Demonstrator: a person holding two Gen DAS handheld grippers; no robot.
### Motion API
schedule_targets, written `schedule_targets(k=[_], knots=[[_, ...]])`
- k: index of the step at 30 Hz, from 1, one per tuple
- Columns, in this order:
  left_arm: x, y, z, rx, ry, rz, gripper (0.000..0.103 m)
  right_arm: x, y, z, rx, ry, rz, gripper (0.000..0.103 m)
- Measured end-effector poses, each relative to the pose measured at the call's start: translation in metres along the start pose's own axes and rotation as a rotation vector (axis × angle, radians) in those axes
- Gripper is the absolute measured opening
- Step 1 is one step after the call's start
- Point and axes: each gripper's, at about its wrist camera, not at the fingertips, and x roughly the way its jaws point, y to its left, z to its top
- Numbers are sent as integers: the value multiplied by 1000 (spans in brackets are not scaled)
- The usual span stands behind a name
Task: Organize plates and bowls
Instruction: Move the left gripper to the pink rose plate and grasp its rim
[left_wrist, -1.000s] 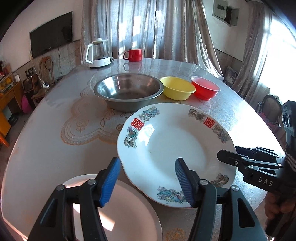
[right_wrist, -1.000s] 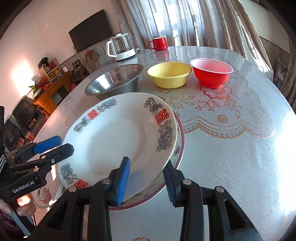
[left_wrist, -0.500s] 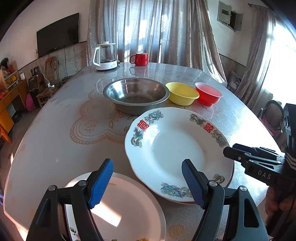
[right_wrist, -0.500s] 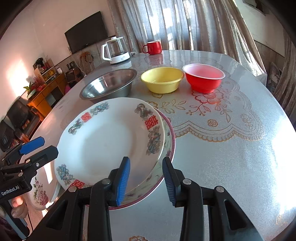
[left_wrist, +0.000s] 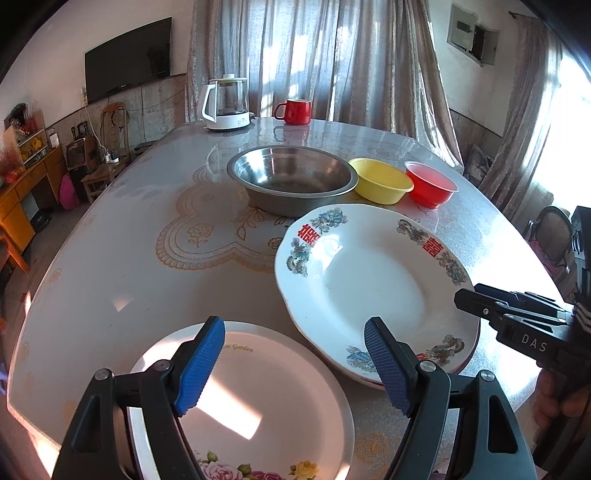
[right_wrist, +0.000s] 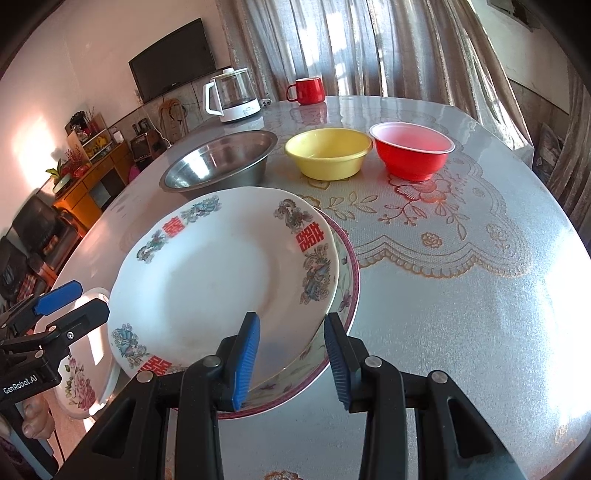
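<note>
Now that our left gripper (left_wrist: 295, 343) has let go, the dragon plate (left_wrist: 369, 288) sits stacked
Its jaws stand wide and empty above the rose plate (left_wrist: 258, 398). The dragon plate lies on the pink-rimmed plate (right_wrist: 351, 266); our right gripper (right_wrist: 291, 339) straddles their rims, gripping or not we cannot tell. The rose plate looks next

At the bottom of the frame the left gripper (left_wrist: 295, 363) has its blue-padded jaws spread wide with nothing between them, above a white plate with roses (left_wrist: 266, 398) on the bench (left_wrist: 110, 280). Right of centre lies a dragon-patterned plate (left_wrist: 373, 291), stacked on another. Behind it stand a steel bowl (left_wrist: 291, 179), a yellow bowl (left_wrist: 380, 181) and a red bowl (left_wrist: 430, 182). The right gripper (left_wrist: 517, 314) enters from the right edge.
</note>
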Motion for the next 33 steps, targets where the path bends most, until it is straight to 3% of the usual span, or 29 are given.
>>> schedule_targets(k=[25, 33], knots=[[-13, 41, -10, -67, -38, 146, 79, -11, 12, 9, 17, -44, 3, 40], [-18, 58, -12, -114, -48, 166, 79, -19, 21, 11, 0, -70, 59, 40]])
